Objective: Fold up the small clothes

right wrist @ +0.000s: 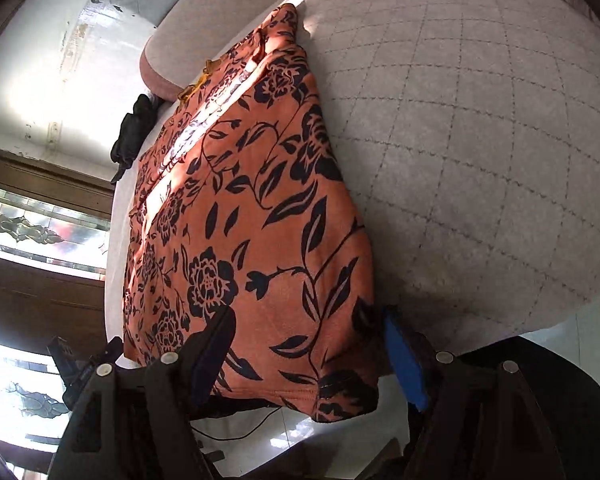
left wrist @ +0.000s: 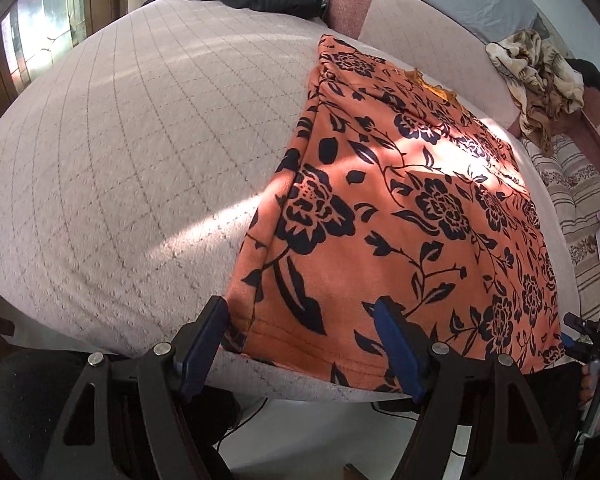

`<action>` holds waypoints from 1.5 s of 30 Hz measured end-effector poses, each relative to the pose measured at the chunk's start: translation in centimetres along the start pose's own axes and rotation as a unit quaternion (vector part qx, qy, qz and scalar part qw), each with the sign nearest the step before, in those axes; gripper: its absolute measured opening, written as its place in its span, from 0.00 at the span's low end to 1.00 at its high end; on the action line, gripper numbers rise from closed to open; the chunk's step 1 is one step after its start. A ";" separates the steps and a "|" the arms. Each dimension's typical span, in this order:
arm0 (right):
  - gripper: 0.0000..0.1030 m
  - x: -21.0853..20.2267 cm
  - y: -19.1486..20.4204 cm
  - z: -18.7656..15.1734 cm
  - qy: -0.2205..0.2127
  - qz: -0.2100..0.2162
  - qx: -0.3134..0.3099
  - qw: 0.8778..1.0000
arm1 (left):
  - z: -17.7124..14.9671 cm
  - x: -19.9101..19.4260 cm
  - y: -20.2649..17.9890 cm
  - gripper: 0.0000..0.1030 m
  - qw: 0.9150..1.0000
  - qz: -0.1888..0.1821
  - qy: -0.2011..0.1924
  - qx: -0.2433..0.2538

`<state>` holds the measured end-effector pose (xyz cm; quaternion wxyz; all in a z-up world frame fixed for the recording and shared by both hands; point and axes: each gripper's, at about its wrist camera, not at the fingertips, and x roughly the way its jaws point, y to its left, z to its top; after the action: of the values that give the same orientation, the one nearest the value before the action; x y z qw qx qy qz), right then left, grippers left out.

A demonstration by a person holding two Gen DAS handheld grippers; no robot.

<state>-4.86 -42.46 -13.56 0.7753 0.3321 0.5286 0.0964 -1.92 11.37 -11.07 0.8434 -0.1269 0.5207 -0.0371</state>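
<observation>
Along the near edge of the bed (left wrist: 120, 160) lies the orange floral garment (left wrist: 400, 208), its long axis running away from both tools toward the far pillow (left wrist: 352, 8). The left tool (left wrist: 304, 320) spreads wide over the garment's near left corner and the right tool (right wrist: 306, 330) over its near right corner, neither gripping cloth. Open quilted room lies on either side, so a fold away from the hem looks unobstructed.

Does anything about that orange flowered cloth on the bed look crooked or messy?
Mostly tidy. The orange cloth lies flat on the bed, but its near hem overhangs the edge, and a bit of yellow fabric pokes out on one side near the far end. Both tools are open at that hem.
</observation>
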 end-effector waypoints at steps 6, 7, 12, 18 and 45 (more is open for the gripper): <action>0.74 0.1 0.2 -0.1 -0.001 0.006 -0.005 1.000 | -0.5 1.0 0.6 0.73 1.000 0.011 0.020 -0.016; 0.75 0.2 0.2 -0.1 -0.002 0.005 -0.007 1.000 | -0.5 1.0 0.5 0.72 1.000 0.014 0.019 -0.012; 0.75 0.4 0.8 -0.4 0.001 0.003 -0.021 1.000 | -0.6 1.1 0.6 0.40 0.999 0.045 0.013 -0.005; 0.71 0.5 0.8 -0.6 0.004 -0.014 -0.027 1.000 | -0.5 0.6 0.1 0.11 1.000 0.019 0.006 0.007; 0.13 -1.8 -0.1 -0.5 -0.018 -0.007 0.052 0.998 | 1.3 -0.3 0.2 0.10 1.000 -0.004 -0.014 -0.015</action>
<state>-6.12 -43.20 -12.33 0.7671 0.3699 0.5211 0.0570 -0.92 11.86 -10.37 0.8485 -0.1416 0.5090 -0.0307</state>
